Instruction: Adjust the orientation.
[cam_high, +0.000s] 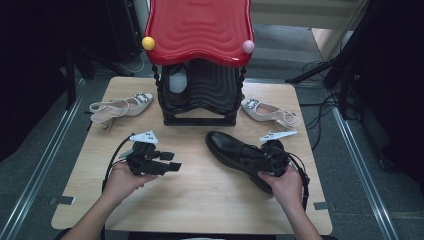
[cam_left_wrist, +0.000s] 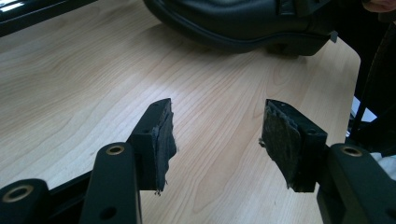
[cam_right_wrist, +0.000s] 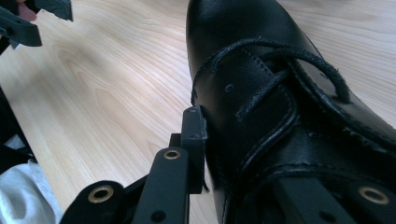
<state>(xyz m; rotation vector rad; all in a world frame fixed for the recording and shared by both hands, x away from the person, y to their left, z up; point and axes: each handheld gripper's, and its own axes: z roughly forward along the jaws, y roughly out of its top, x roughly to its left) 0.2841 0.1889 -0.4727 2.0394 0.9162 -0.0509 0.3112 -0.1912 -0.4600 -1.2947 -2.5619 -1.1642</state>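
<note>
High view: black shoe (cam_high: 235, 152) lies right of table (cam_high: 200, 200) centre, right gripper (cam_high: 267, 162) clamped on its collar | left gripper (cam_high: 167, 166) spread wide, empty, beside it | red-topped rack (cam_high: 200, 75) behind, pale heeled shoes (cam_high: 120, 106) flanking | right gripper's far jaw hidden inside shoe.

Far centre of the wooden table (cam_high: 200, 210): black tiered shoe rack (cam_high: 200, 100) under a red wavy top (cam_high: 200, 27) bearing yellow (cam_high: 148, 43) and pink (cam_high: 248, 46) knobs. Far left: beige heeled sandal (cam_high: 120, 107). Far right: matching sandal (cam_high: 270, 112).
</note>
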